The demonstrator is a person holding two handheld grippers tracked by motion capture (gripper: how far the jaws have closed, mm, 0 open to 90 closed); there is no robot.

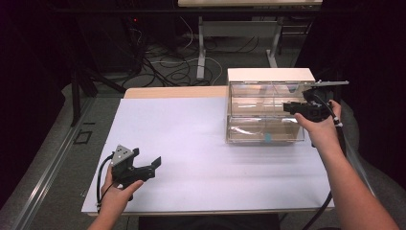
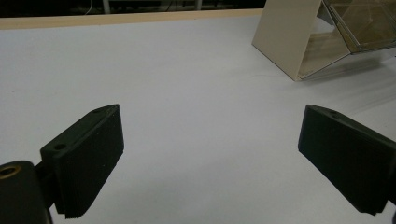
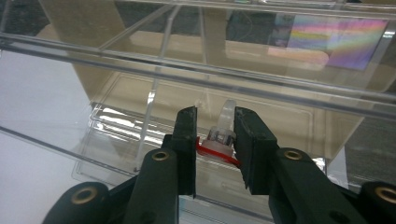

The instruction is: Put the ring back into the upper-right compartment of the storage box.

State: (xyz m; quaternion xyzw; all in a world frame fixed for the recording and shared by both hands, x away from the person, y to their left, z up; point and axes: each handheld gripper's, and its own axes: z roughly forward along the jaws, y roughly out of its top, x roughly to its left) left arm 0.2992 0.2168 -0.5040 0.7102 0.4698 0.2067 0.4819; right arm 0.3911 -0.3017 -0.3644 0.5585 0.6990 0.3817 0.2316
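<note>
**Right gripper pinches a small clear piece at the front of the drawer cabinet**

The worktop (image 1: 201,158) is covered in white, bare over most of its width. Toward its far right corner stands a clear plastic drawer cabinet (image 1: 265,108) with a pale top and sides, two tiers high; a small blue-green item (image 1: 268,138) lies in the lower drawer.

The person's right hand (image 1: 321,128) holds the right gripper (image 3: 214,140) against the cabinet's right end, at the upper tier. Its jaws stand narrow, closed on a small clear tab with a red base (image 3: 219,142), which looks like the drawer's pull, though I cannot be sure of that.

The left gripper (image 2: 210,154) rests near the worktop's near left corner, jaws wide and holding nothing.

If the drawer is to be drawn out, the pull should run straight along the drawer's slide, slowly. The cabinet looks light, so the idle gripper might brace it against sliding.
</note>
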